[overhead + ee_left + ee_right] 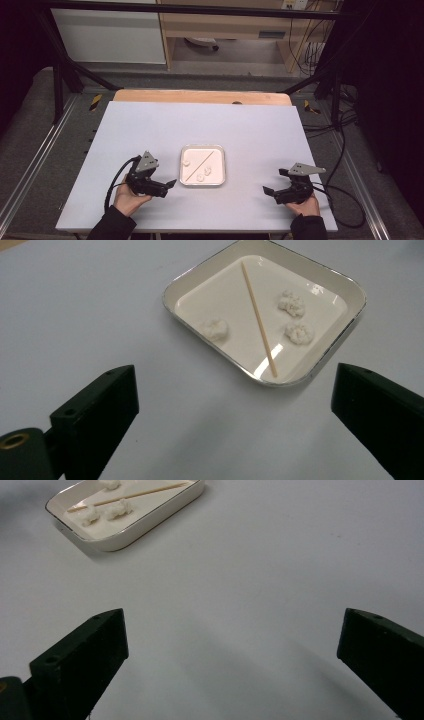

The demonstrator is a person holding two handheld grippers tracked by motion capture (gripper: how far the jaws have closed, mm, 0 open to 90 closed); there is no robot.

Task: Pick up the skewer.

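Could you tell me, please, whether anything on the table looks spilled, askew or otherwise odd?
Nothing stands out. The thin wooden stick lies diagonally inside the square white tray, with three small white fluffy lumps around it. Nothing has spilled onto the pale table.

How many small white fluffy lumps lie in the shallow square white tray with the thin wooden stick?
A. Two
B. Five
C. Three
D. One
C: in the left gripper view the shallow square white tray holds three small white fluffy lumps, one on one side of the thin wooden stick and two on the other.
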